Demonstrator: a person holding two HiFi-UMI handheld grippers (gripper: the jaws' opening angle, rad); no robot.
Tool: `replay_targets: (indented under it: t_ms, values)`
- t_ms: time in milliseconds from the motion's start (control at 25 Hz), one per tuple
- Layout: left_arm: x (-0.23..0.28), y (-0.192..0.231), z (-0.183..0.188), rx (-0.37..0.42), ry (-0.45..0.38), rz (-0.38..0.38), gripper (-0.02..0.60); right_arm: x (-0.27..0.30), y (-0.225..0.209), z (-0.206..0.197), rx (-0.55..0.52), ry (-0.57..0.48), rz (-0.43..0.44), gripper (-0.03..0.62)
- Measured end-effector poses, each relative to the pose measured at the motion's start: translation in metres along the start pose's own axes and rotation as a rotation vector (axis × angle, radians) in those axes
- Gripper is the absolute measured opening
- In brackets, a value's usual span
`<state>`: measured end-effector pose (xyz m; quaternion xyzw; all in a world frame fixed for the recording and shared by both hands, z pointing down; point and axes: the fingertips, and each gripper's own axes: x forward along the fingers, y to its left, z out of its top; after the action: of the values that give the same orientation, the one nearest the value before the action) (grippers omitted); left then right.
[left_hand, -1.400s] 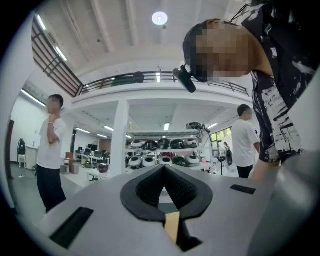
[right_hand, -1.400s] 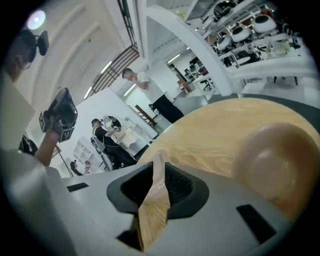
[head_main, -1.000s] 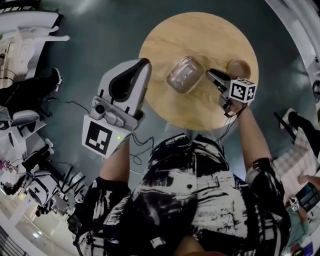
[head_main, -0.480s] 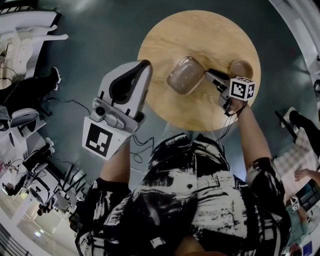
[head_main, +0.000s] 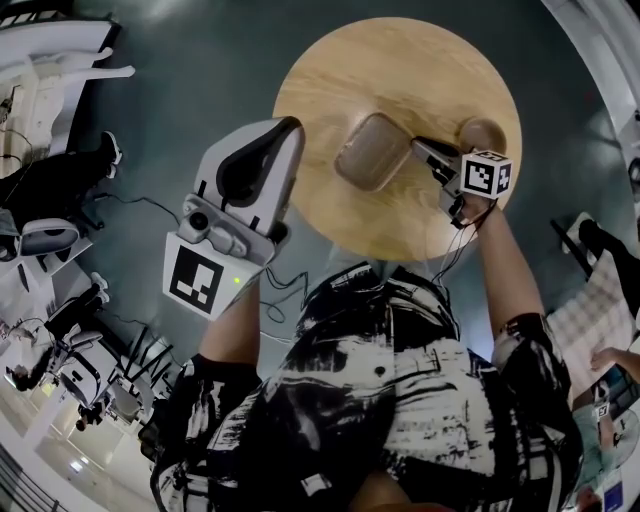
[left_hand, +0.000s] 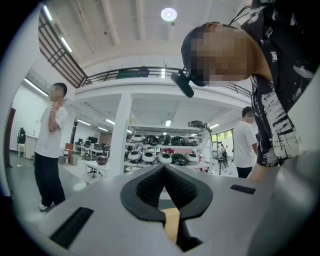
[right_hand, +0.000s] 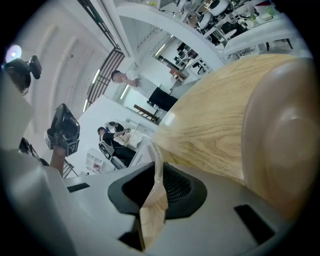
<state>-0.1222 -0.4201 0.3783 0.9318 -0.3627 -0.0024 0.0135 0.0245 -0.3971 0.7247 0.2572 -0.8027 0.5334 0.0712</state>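
Right claw clamped on right rim of clear plastic container, thin wall pinched between its pads. Container sits mid round wooden surface, apparently tilted. Small wooden bowl just beside claw, on its far right. Left claw closed on nothing, pads meeting at tips, held off surface's left edge, well apart from container. Bystander stands beyond.

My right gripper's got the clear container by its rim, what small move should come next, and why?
Probably ease the clear container leftward toward the middle of the table, with the right gripper shut on its thin rim. The wooden bowl sits close beside that gripper, and the left gripper, shut on nothing, is off the table's side.
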Motion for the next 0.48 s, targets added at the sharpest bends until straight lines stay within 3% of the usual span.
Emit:
replay_targets:
  t_ms: [280,480]
  values:
    - [0.000,0.004,-0.008,0.003,-0.001,-0.006,0.000,0.000,-0.010,-0.007,0.019,0.013,-0.001,0.041]
    - [0.008,-0.006,0.015,0.005,-0.016,-0.011,0.000,-0.028,0.008,0.003,0.054,-0.005,-0.002,0.041]
